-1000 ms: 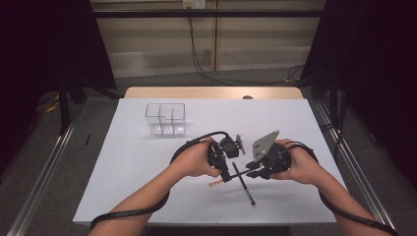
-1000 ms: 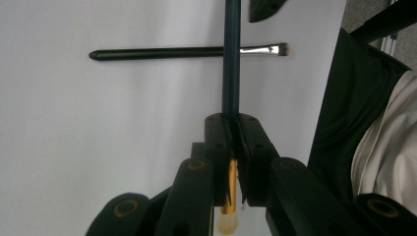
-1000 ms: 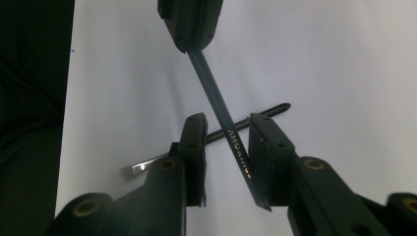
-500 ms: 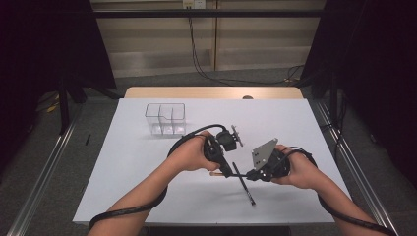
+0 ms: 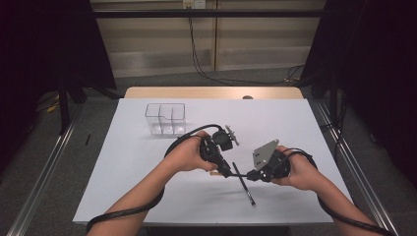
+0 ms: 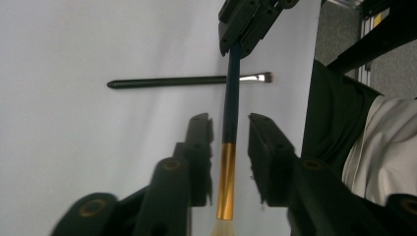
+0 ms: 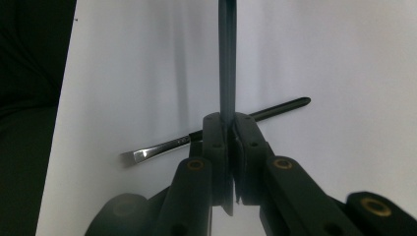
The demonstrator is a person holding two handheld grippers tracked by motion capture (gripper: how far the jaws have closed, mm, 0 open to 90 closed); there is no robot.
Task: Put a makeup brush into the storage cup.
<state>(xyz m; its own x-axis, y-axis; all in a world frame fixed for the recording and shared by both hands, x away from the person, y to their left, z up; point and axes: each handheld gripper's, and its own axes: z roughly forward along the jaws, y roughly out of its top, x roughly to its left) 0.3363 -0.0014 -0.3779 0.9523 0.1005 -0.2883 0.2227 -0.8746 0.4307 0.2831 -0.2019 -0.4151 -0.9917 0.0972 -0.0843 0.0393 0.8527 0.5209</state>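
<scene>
A brush with a dark blue handle [image 6: 229,108] and gold ferrule [image 6: 226,182] hangs level above the white table [image 5: 147,167], spanning both grippers. My right gripper [image 7: 226,118] is shut on the handle [image 7: 227,59] near its end, also seen far off as the right gripper [image 6: 241,29]. My left gripper [image 6: 230,118] straddles the brush near the ferrule; its jaws have just been opening, with a gap on each side of the handle. In the high view, left gripper [image 5: 223,169] and right gripper [image 5: 250,175] meet at the table's middle. A thin black brush [image 6: 187,81] lies flat beneath them.
A clear compartmented container [image 5: 165,118] stands at the back left of the table. The black brush [image 5: 243,183] lies slanted toward the near edge, bristles [image 7: 135,156] pointing that way. Cables trail from both grippers along the forearms.
The right hand with its grey plate has dipped slightly toward the near edge. The left hand stays about where it was.
</scene>
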